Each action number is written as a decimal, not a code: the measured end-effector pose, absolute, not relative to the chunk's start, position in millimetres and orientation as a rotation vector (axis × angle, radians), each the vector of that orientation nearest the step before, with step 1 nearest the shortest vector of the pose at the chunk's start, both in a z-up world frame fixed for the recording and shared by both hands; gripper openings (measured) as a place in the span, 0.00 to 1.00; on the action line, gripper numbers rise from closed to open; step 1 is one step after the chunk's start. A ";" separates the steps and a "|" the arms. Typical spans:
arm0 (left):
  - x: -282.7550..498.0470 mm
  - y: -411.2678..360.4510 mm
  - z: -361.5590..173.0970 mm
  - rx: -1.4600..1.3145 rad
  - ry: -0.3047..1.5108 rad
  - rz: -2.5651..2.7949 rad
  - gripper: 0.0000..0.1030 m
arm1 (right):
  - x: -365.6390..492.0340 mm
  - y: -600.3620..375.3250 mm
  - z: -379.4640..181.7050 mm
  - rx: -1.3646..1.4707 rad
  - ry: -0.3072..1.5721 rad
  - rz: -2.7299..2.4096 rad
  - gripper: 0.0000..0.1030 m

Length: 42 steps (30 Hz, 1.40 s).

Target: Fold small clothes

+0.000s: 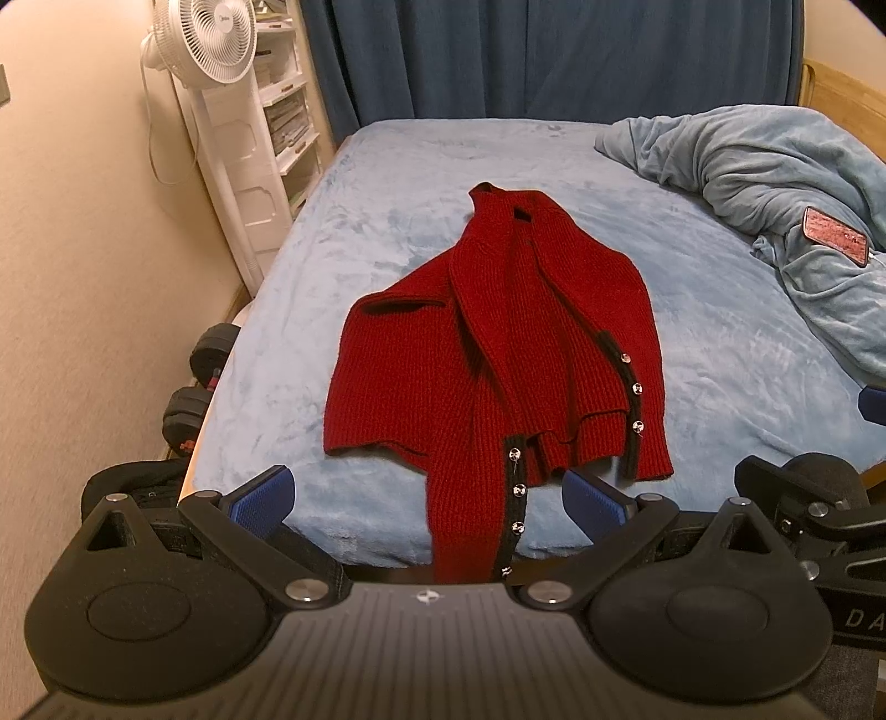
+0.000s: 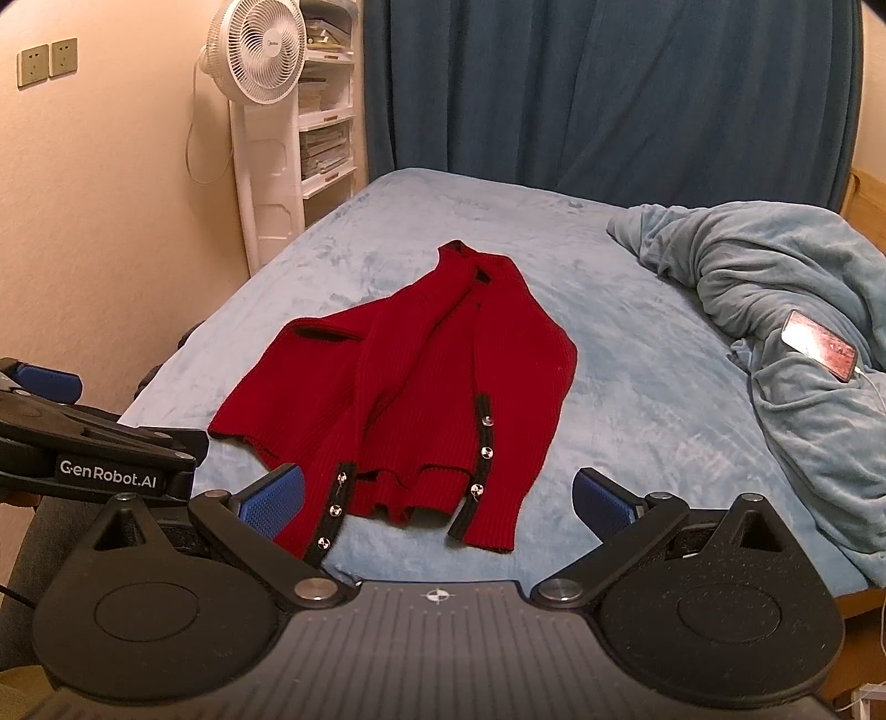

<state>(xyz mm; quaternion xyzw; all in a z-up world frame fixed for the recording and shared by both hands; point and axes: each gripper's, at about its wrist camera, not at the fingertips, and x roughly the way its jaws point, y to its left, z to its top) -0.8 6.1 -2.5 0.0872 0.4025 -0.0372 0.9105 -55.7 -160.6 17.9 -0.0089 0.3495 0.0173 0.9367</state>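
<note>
A red sweater (image 1: 498, 343) lies flat on a blue bed (image 1: 343, 266). Its neck points away to 12 o'clock and its bottom edge is near the front of the bed at 6 o'clock. Both sleeves are laid down over the front. One sleeve (image 1: 482, 498) runs down past the front edge of the bed. It has a black strip with shiny buttons (image 1: 519, 488). The other sleeve (image 1: 637, 387) lies along the sweater's side at 3 o'clock and has the same black strip and buttons.

The left gripper (image 1: 429, 493) is at 6 o'clock, just in front of the bed. Its two blue fingers (image 1: 266, 493) are spread wide apart and hold nothing. The long sleeve hangs down between them without touching either one.

The right gripper (image 2: 437, 498) is at 6 o'clock in its own view too. Its blue fingers (image 2: 601, 498) are also wide apart and hold nothing. The bottom of the sweater (image 2: 398, 387) lies just past them.

A rumpled blue blanket (image 1: 775, 183) sits on the bed at 2 o'clock. A phone (image 2: 819, 346) lies on top of it. A white fan (image 1: 205, 39) stands by the wall at 11 o'clock, with white shelves (image 1: 288, 111) just behind it. A dark blue curtain (image 1: 554, 55) hangs at 12 o'clock. Black weights (image 1: 199, 382) sit on the floor at 9 o'clock, beside the bed.
</note>
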 end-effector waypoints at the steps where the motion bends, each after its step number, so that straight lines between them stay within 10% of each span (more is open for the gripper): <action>1: -0.9 6.3 -2.0 0.178 0.831 -0.077 1.00 | -55.0 -160.2 18.1 -0.019 0.714 0.035 0.99; 42: 0.3 11.2 -10.4 0.177 0.839 -0.078 1.00 | -51.3 -160.5 9.4 0.002 0.748 0.036 0.99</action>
